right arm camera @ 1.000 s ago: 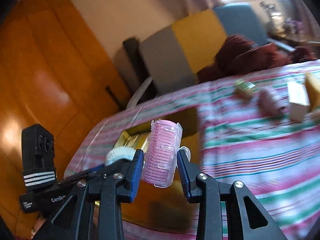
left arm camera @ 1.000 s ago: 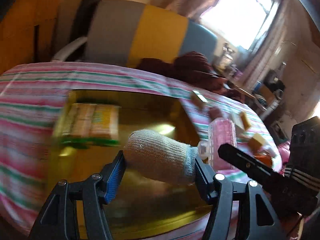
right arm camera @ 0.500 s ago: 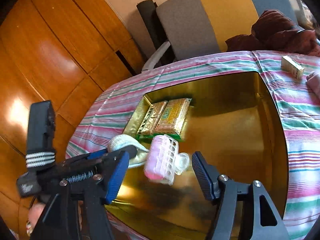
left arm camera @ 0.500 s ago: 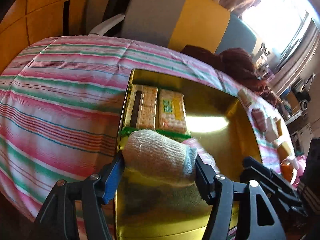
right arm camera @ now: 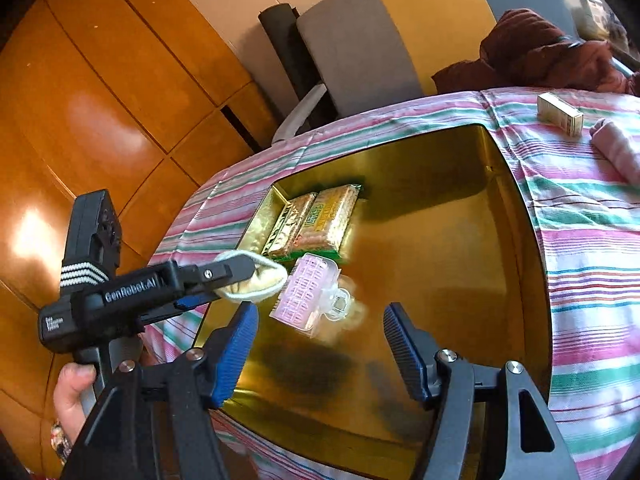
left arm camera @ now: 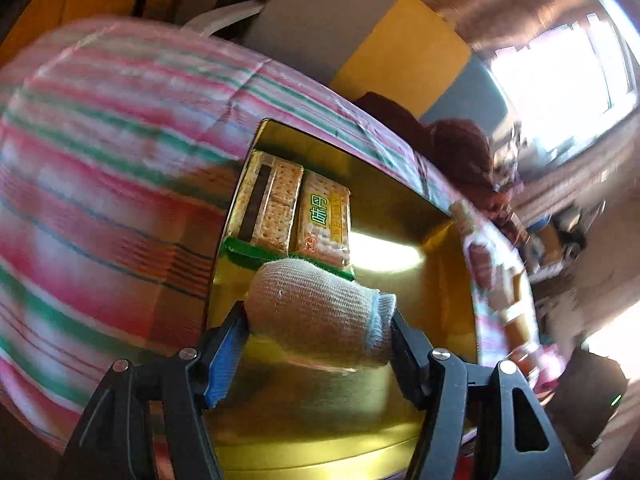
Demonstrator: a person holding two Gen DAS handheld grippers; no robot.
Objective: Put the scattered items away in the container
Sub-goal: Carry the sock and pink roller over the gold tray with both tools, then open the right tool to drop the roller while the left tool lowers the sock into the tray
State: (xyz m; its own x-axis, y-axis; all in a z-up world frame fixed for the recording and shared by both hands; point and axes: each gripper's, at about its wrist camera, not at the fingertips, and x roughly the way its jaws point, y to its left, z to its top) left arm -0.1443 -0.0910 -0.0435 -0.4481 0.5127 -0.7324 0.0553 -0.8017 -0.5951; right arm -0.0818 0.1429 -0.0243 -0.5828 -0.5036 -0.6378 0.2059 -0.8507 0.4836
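A gold tin [right arm camera: 460, 220] lies open on the striped tablecloth [right arm camera: 592, 240], with two cracker packs [right arm camera: 320, 220] in its far left corner. A pink hair roller [right arm camera: 306, 296] rests on the tin's floor just in front of the packs. My right gripper [right arm camera: 320, 316] stands open above it and touches nothing. My left gripper [left arm camera: 318, 320] holds a rolled beige sock [left arm camera: 320, 312] over the tin [left arm camera: 440, 240], near the packs [left arm camera: 296, 212]. Its jaws are opening, but the sock still spans both pads. The sock [right arm camera: 256, 280] and left gripper [right arm camera: 240, 276] also show in the right wrist view.
On the cloth right of the tin lie a small gold box [right arm camera: 560, 114] and a pink roll [right arm camera: 618, 152]; more small items [left arm camera: 508, 292] are blurred. A grey-and-yellow chair [right arm camera: 380, 40] with maroon cloth [right arm camera: 552, 52] stands behind the table. A hand [right arm camera: 74, 388] grips the left tool.
My right gripper has opened and let the pink roller go into the tin. My left gripper has carried the sock lower over the tin's near left part and rolled.
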